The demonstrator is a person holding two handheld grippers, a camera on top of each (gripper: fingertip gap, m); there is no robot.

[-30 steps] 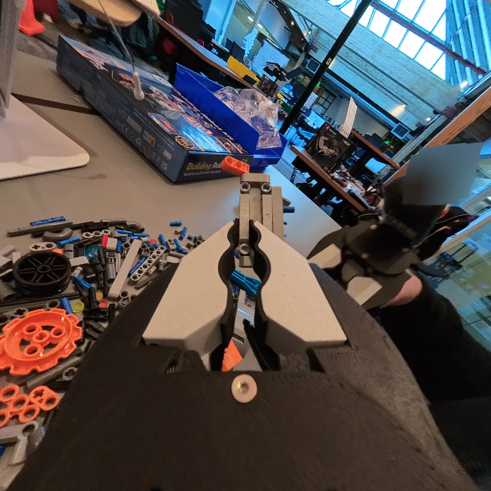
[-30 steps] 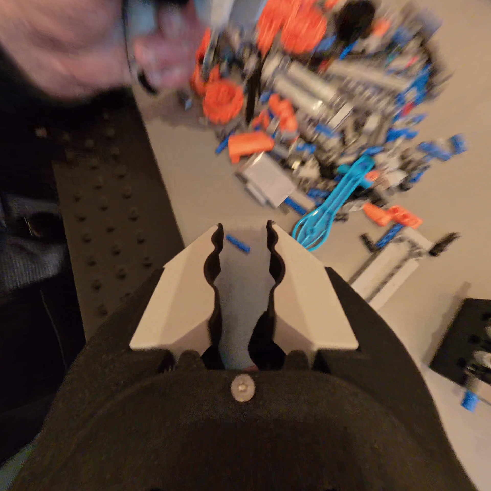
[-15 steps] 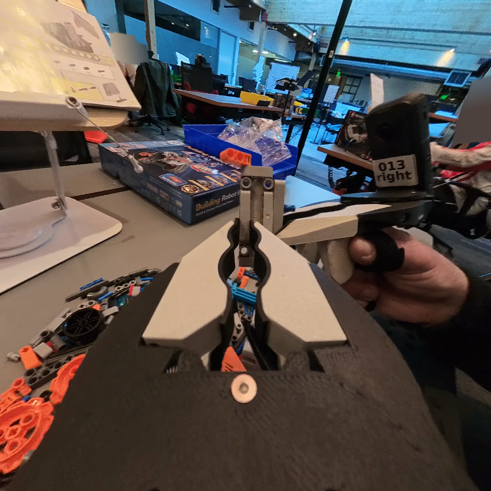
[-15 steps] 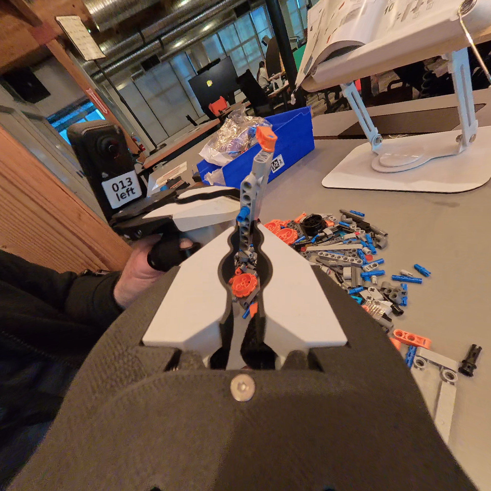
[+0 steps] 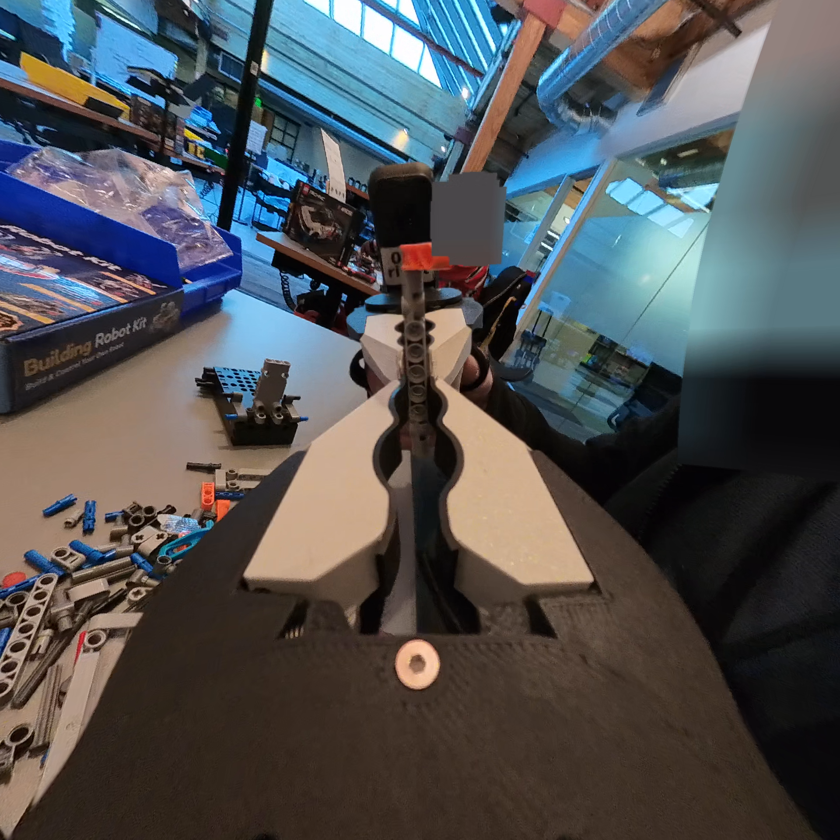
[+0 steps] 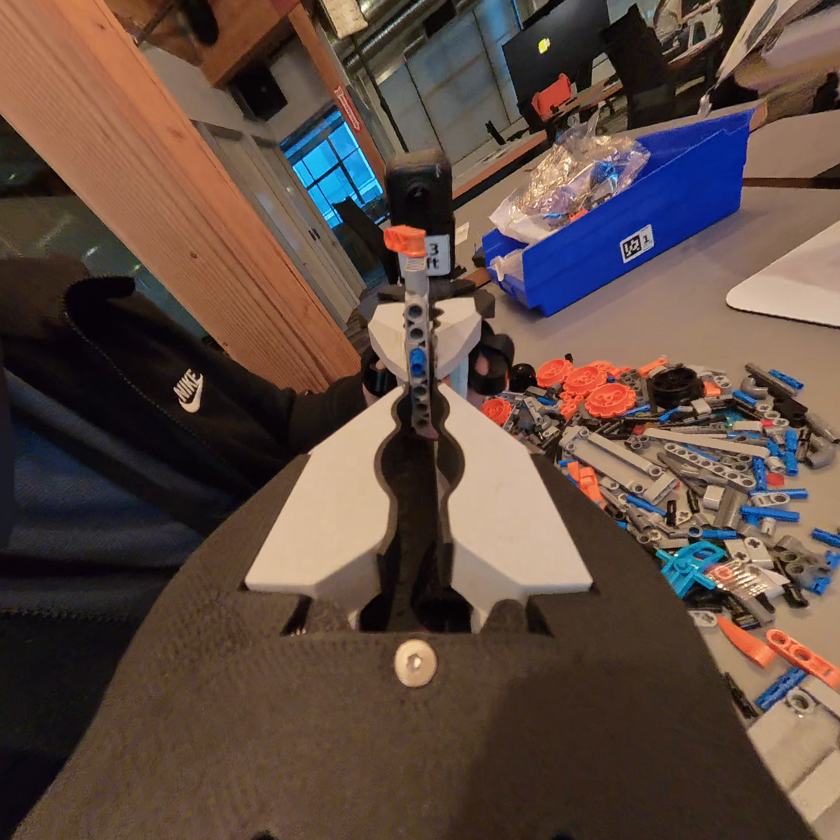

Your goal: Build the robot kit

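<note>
At left gripper (image 5: pixel 416 409): jaws drawn in to a narrow slot, tips pinched on the lower end of a grey beam (image 5: pixel 416 359) with a row of holes, held upright straight ahead. Orange cap piece (image 5: pixel 422 257) on the beam's top end, well above the tips. Directly beyond, facing back: right gripper (image 6: pixel 420 409), likewise closed to a slit on the same beam from the opposite side, a blue pin (image 6: pixel 416 361) seated in one hole just above its tips. Beam thus clamped between the two tools, clear of the table (image 5: pixel 136 436). Judged: hold on each side is thin and low on the beam, so best kept square and in line, with no twist of one tool against the other; cap and pin look easy to knock loose. Outward, left of left gripper: black plate with a grey block (image 5: pixel 254 407) standing on it, then a printed box (image 5: pixel 91 332) farther left. Right of right gripper: heap of loose parts (image 6: pixel 682 459) with orange gears (image 6: pixel 586 386) at its near edge and a turquoise piece (image 6: pixel 691 561) closer in. Beyond the heap: blue bin (image 6: pixel 636 263) holding a clear bag (image 6: pixel 568 191). White stand base (image 6: pixel 795 291) at far right.
</note>
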